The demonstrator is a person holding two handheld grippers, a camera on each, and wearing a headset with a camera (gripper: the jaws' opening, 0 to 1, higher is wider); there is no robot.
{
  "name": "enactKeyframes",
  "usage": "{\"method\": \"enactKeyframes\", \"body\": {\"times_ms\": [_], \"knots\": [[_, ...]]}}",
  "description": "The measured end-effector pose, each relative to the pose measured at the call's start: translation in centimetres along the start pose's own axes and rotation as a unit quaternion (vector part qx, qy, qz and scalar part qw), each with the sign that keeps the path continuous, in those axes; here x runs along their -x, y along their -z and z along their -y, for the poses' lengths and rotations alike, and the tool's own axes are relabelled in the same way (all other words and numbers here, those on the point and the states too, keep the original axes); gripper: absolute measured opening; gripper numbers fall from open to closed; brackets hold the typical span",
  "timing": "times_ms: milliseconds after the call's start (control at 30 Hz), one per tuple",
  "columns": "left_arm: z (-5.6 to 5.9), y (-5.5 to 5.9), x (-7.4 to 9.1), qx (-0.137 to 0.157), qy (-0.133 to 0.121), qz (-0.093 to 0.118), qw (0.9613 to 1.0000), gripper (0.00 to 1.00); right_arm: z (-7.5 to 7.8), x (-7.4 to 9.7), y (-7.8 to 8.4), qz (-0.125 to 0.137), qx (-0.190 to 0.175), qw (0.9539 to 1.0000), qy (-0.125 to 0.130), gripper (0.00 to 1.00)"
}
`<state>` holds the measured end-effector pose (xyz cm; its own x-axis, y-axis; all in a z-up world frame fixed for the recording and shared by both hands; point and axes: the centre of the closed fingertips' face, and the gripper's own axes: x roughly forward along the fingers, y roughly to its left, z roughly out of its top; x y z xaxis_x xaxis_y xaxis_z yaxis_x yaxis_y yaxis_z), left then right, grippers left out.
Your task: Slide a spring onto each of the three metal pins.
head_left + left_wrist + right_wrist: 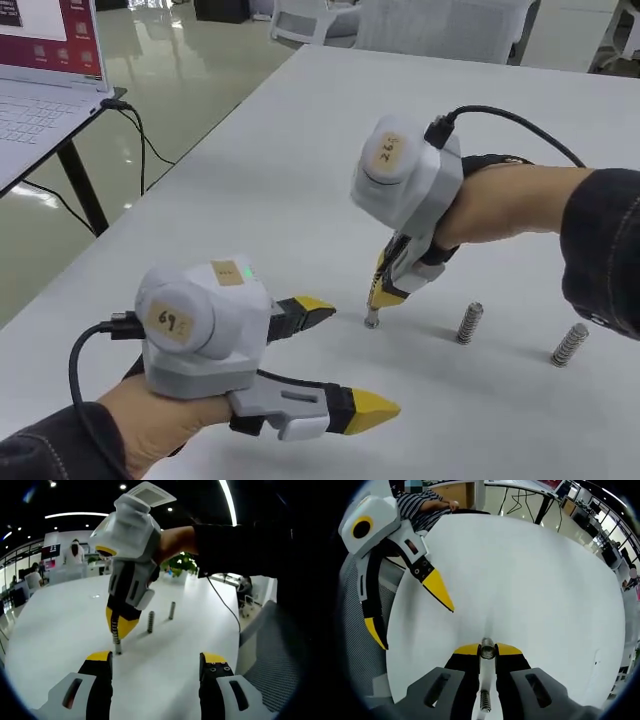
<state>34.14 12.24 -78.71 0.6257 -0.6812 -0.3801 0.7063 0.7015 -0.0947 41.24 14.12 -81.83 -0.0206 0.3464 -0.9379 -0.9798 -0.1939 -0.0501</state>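
Head view has the right gripper point(384, 296) pointing steeply down at the white desk point(280, 190), its yellow tips almost on top of a pin point(372, 320) that stands upright on the surface. Left gripper view gives the side-on look: the right gripper's jaws are pinching a spring point(116, 629), held upright, with its lower end right at the top of the pin. Whether it is touching the pin or slipped over it, I can't tell. Right gripper view looks straight along the jaws, and there's the spring clamped between the two yellow tips, running back down the slot between them. Beyond the pin in the head view, a second spring point(470, 322) stands upright on the desk, and a third spring point(569, 344) stands just past that one, both well clear of the jaws. Down at the near edge sits the left gripper point(345, 358), lying roughly level over the desk, jaws spread wide and aimed toward the pin, which stays apart from its tips. A laptop point(40, 60) sits on a separate table at the top left.
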Motion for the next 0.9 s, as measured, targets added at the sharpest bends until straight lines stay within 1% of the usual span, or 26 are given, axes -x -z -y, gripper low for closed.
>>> {"method": "enactKeyframes", "body": {"times_ms": [67, 133, 267, 900], "knots": [[0.0, 0.0, 0.0, 0.000, 0.000, 0.000, 1.0000, 0.66, 0.3, -0.4, -0.1, -0.001, -0.001, 1.0000, 0.000, 0.08], [0.0, 0.0, 0.0, 0.001, -0.001, 0.000, 1.0000, 0.66, 0.5, -0.5, 0.0, -0.001, -0.004, 1.0000, 0.001, 0.08], [0.0, 0.1, 0.0, 0.000, 0.000, -0.001, 1.0000, 0.66, 0.6, -0.9, 0.2, -0.002, -0.009, 1.0000, 0.002, 0.08], [0.1, 0.0, -0.1, -0.001, 0.002, -0.002, 1.0000, 0.66, 0.3, -2.4, 0.9, -0.006, -0.024, 0.9997, 0.004, 0.08]]}}
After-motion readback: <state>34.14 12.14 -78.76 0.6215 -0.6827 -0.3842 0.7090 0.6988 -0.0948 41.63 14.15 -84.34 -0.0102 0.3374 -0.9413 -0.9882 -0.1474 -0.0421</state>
